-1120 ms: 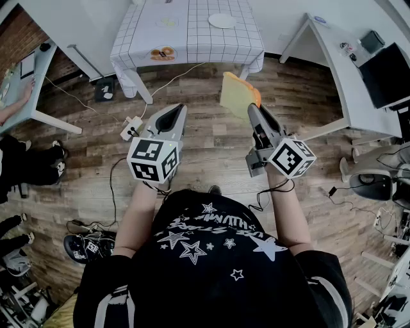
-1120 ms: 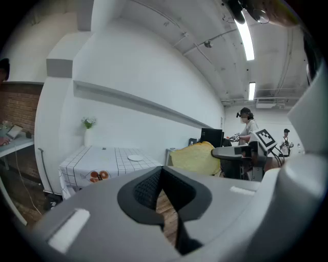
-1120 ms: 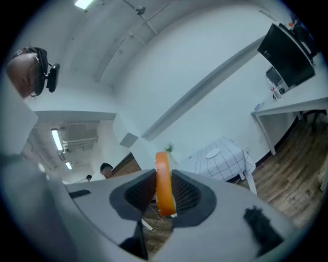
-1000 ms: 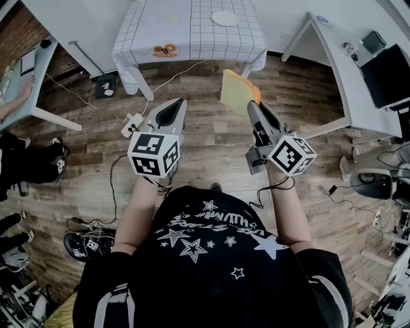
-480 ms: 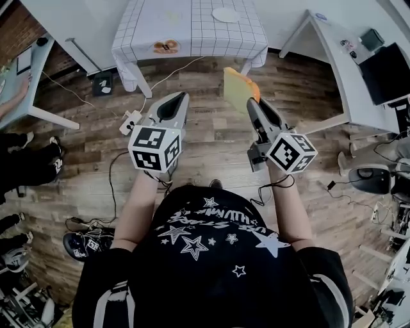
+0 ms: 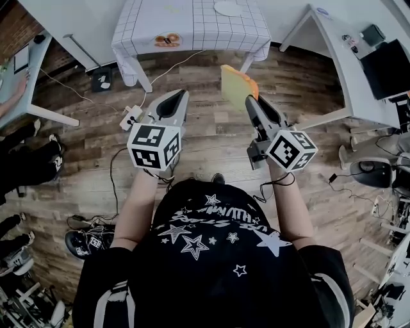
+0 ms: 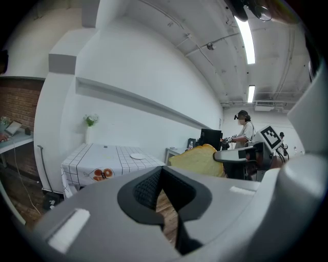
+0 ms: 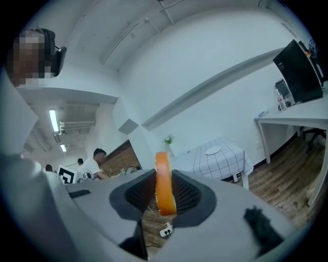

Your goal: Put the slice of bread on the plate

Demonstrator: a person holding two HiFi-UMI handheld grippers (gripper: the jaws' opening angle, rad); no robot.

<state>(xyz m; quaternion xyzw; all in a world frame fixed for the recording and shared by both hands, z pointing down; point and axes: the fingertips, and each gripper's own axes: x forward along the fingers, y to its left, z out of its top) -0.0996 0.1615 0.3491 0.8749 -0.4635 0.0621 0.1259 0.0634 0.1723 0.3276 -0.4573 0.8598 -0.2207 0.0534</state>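
The table (image 6: 192, 29) and plate (image 6: 229, 8) were shifted toward 12 o'clock. Bread (image 6: 236, 86) was clamped upright by the right gripper (image 6: 250, 101); the left gripper (image 6: 172, 97) was seen closed, empty.

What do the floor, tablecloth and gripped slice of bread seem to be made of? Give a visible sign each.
Floor: wood or wood-look laminate; plank seams, grain.
Tablecloth: probably fabric, white with dark grid; drapes over the edges.
Slice of bread: real or a foam replica, cannot tell; smooth yellow face, orange crust.

Head view looks steeply down; both gripper views face forward, sharing the checked table (image 6: 192, 29).
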